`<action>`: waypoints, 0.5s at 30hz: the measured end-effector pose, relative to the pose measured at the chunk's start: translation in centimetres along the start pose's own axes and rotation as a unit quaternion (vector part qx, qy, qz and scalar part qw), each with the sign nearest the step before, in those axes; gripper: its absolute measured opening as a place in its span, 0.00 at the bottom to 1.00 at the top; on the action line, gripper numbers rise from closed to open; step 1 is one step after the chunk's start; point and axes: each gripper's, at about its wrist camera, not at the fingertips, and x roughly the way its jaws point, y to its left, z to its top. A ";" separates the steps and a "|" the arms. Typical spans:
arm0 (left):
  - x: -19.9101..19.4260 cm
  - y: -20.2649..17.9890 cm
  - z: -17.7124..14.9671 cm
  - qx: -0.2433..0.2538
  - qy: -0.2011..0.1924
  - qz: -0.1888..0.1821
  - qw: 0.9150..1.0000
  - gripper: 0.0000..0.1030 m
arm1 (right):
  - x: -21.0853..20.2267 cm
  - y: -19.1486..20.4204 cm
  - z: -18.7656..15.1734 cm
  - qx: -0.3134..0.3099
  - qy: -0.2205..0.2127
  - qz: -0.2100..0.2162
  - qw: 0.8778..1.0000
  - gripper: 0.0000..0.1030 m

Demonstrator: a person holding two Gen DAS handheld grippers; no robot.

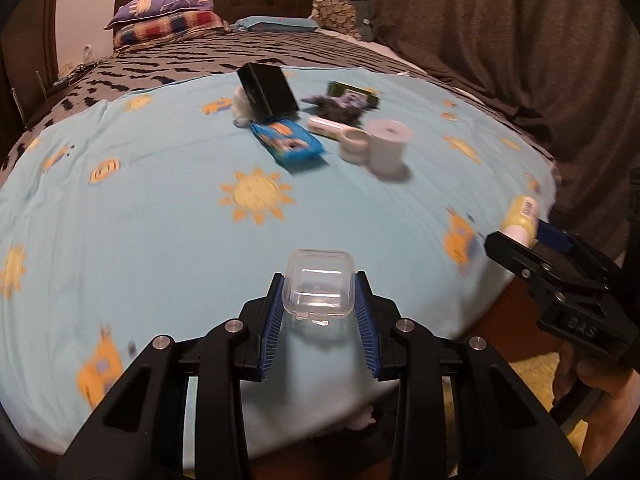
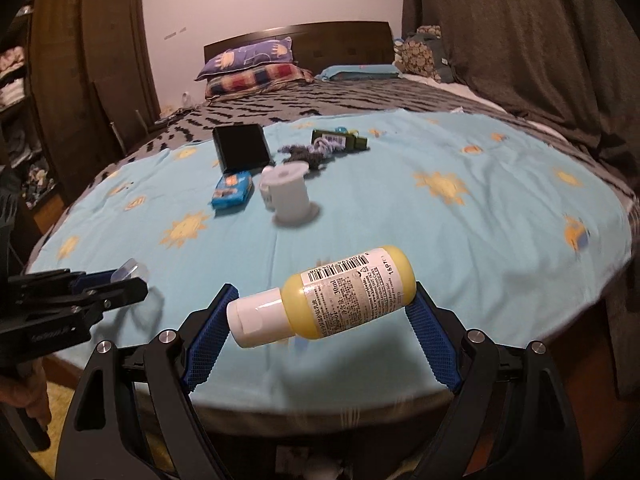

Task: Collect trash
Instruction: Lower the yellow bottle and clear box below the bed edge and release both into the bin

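Bottle (image 2: pixel 344 292) — light, slick plastic — is sitting crosswise in the right hand-held gripper (image 2: pixel 320 316); left hand-held gripper (image 1: pixel 319 300) is pinching a brittle clear box (image 1: pixel 319 288) by its sides.

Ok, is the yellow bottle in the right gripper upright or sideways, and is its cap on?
Sideways. The bottle lies roughly level across the right gripper, white cap toward the left finger, base against the right one. The cap is on.

My left gripper (image 1: pixel 319 304), black with blue pads, is gripping a clear plastic box (image 1: pixel 319 289); my right gripper (image 2: pixel 320 320) is holding a yellow bottle (image 2: pixel 326 298) (white cap). Ahead is lying a light-blue sheet (image 2: pixel 400 216) patterned with orange suns.
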 end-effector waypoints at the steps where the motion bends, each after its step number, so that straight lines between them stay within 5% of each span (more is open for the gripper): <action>1: -0.4 -0.3 -0.6 0.002 0.001 -0.004 1.000 0.32 | -0.6 -0.1 -0.6 0.002 0.003 0.001 1.000 0.83; 15: 1.0 -3.3 -11.1 0.010 0.071 -0.045 0.996 0.32 | -1.4 -0.4 -9.6 0.010 0.084 0.000 0.996 0.83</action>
